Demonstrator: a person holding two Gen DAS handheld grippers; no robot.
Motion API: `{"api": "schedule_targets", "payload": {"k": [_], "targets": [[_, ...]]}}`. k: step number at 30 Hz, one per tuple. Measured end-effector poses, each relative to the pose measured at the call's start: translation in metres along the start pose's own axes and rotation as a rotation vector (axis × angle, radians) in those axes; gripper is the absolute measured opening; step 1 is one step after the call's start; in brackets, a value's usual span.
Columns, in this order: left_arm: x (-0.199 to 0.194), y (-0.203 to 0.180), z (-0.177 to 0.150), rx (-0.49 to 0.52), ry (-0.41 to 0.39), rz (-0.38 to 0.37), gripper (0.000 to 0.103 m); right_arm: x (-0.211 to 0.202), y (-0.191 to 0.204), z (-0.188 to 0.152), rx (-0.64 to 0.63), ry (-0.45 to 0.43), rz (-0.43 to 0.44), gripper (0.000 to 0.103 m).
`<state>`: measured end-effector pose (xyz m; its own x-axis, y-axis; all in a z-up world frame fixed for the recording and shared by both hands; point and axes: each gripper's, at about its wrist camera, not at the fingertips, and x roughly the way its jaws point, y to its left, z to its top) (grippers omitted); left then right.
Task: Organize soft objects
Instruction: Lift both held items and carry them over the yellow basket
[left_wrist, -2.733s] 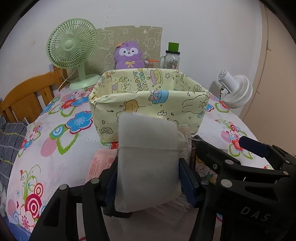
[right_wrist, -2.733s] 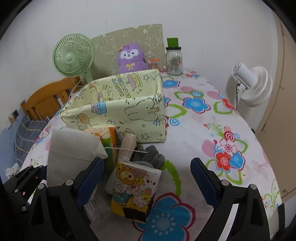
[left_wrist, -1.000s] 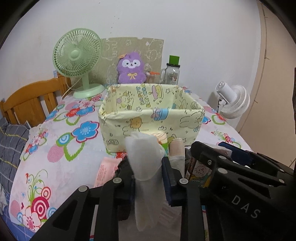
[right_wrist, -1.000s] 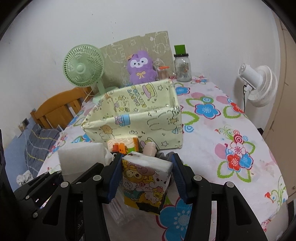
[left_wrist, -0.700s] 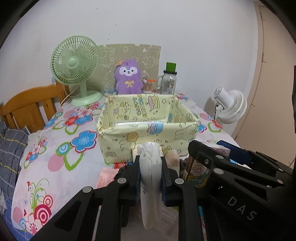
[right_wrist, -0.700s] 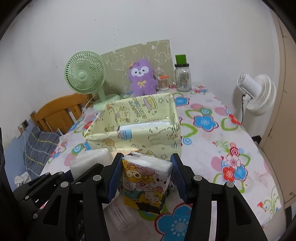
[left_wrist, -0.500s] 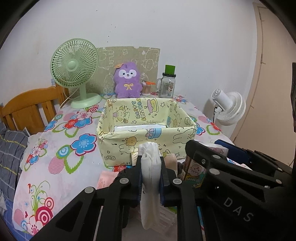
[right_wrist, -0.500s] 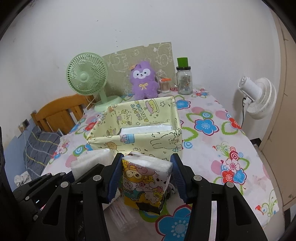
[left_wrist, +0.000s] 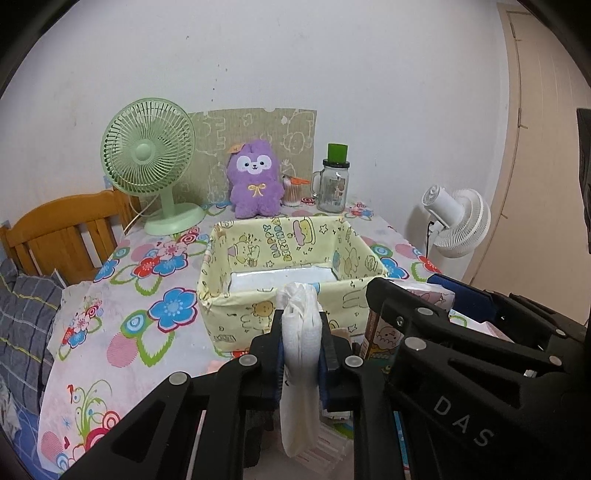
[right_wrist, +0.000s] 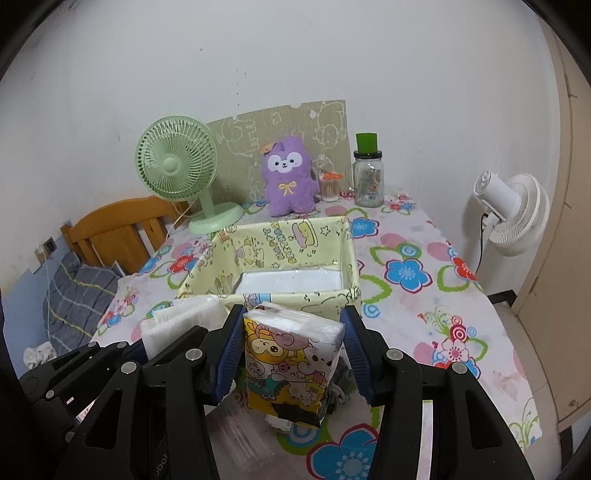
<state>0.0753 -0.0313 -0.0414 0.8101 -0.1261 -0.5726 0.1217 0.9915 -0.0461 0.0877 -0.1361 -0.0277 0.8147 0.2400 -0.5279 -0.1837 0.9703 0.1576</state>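
My left gripper (left_wrist: 301, 354) is shut on a white soft pack (left_wrist: 299, 369), squeezed thin between the blue pads and hanging below them. My right gripper (right_wrist: 293, 354) is shut on a yellow cartoon-printed tissue pack (right_wrist: 290, 363), held upright above the table. Just beyond both stands the pale yellow cartoon fabric box (left_wrist: 243, 310) (right_wrist: 332, 291), open at the top, with a white flat pack (right_wrist: 290, 282) lying on its floor. In the right wrist view the white pack (right_wrist: 181, 321) shows at the left above the other gripper's arm.
A floral tablecloth (right_wrist: 424, 295) covers the table. At the back stand a green fan (left_wrist: 147, 162), a purple plush (left_wrist: 255, 184), a cotton-swab pot and a glass jar (left_wrist: 334, 184). A white fan (right_wrist: 513, 218) stands right, a wooden chair (left_wrist: 66, 236) left. Loose items lie beneath the grippers.
Both grippers have risen with their packs, and the inside of the box now shows. The left gripper's pads squeezed the white pack much thinner.
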Motion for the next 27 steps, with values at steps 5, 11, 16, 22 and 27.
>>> {"api": "schedule_targets", "payload": {"k": [5,11,16,22,27], "targets": [[0.001,0.001,0.007,0.006,-0.004,0.001,0.012,0.001,0.002,0.007,-0.016,0.0,-0.017,0.056],[0.002,0.003,0.015,0.008,-0.008,-0.001,0.012,0.002,0.003,0.019,-0.015,-0.006,-0.021,0.056],[0.002,0.005,0.027,0.011,-0.022,-0.005,0.012,0.0,0.005,0.028,-0.016,-0.024,-0.02,0.056],[0.002,0.007,0.04,0.012,-0.044,-0.011,0.012,-0.001,0.008,0.043,-0.026,-0.047,-0.029,0.056],[0.001,0.009,0.052,0.004,-0.057,-0.024,0.012,-0.001,0.009,0.056,-0.026,-0.064,-0.034,0.056]]}}
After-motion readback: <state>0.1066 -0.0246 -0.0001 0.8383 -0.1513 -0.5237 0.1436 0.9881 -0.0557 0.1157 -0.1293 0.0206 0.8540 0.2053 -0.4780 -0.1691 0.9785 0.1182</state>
